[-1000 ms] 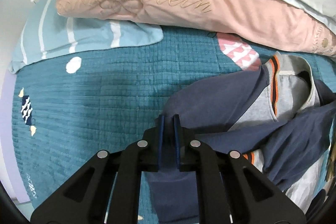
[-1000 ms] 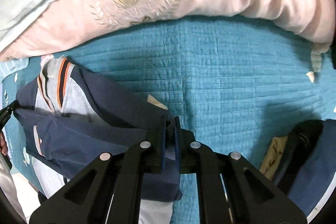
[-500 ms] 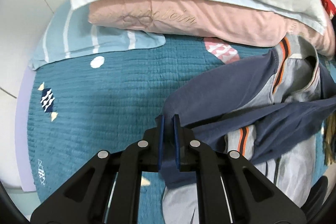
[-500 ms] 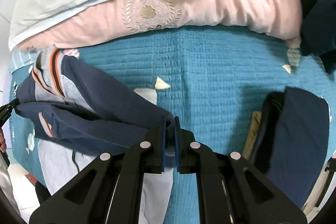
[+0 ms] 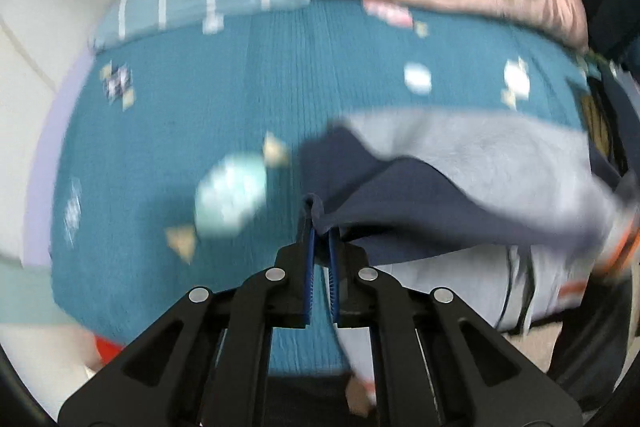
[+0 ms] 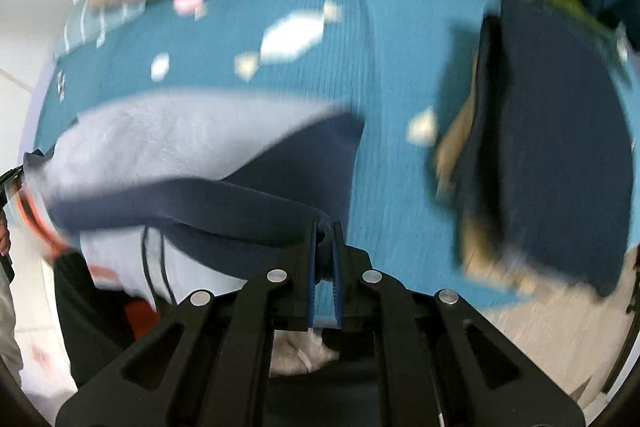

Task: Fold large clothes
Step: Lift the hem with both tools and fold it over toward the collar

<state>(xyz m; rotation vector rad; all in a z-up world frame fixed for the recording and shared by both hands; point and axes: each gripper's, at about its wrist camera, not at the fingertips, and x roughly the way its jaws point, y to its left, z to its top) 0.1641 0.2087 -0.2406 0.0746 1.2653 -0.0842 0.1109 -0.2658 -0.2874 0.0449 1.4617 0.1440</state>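
The left gripper (image 5: 320,227) has its fingers clenched on a navy fold of the jacket (image 5: 460,163). The right gripper (image 6: 325,233) likewise pinches navy cloth. The jacket hangs stretched between them above the bed (image 5: 168,131). Right of the right fingers lies a dark clothes pile (image 6: 560,155).

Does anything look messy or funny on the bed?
Nothing is spilled or torn. The grey and navy sweatshirt lies rumpled, a corner pinched in each gripper, left and right, hanging off the teal quilt.
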